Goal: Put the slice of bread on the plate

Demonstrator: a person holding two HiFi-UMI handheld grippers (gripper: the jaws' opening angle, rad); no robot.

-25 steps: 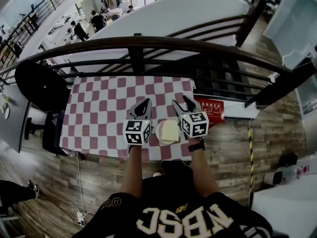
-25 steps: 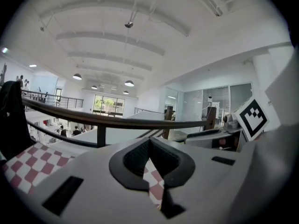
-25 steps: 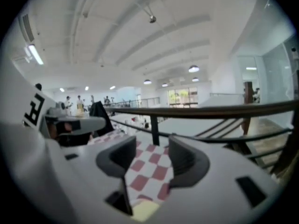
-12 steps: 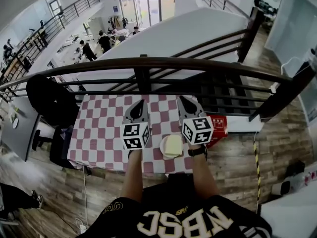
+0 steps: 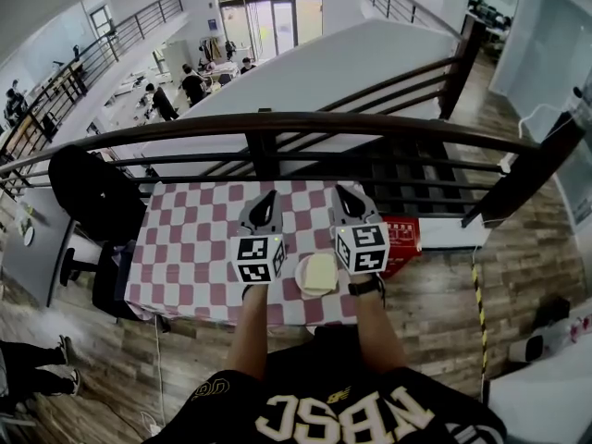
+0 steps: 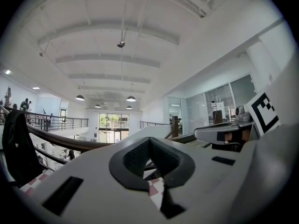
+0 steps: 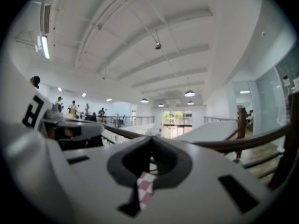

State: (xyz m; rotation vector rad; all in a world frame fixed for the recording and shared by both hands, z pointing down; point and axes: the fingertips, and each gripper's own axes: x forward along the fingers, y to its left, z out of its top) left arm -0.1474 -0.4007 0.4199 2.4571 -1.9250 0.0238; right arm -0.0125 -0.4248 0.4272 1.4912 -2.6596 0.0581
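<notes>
Nearest the camera is the person's black shirt, and from it two bare forearms reach out over the near edge of the table [image 5: 185, 248]. Between the wrists sits a small round pale plate [image 5: 300, 281], smooth and shallow, close to that near edge. The slice of bread [image 5: 320, 271] lies flat on it, a soft squarish piece in pale yellow that covers most of the dish. By that, the placing step looks done and only the finish is left. Any next move asks for little more than drawing both tools clear without brushing the plate. The left gripper [image 5: 267, 198] hovers just left of the plate and the right gripper [image 5: 343, 192] just right of it, each carrying a hard cube with black and white markers. Both point out level over the cloth. Each one's own view shows its grey moulded jaws clenched tip to tip with nothing caught between the dark ribbed pads, only a sliver of checked cloth showing through. The table wears a matt red and white chequered cloth. A flat red box [image 5: 403, 233] lies off its right edge. Beyond runs a dark rounded railing [image 5: 277, 120], and past that an open hall with small figures far below.
</notes>
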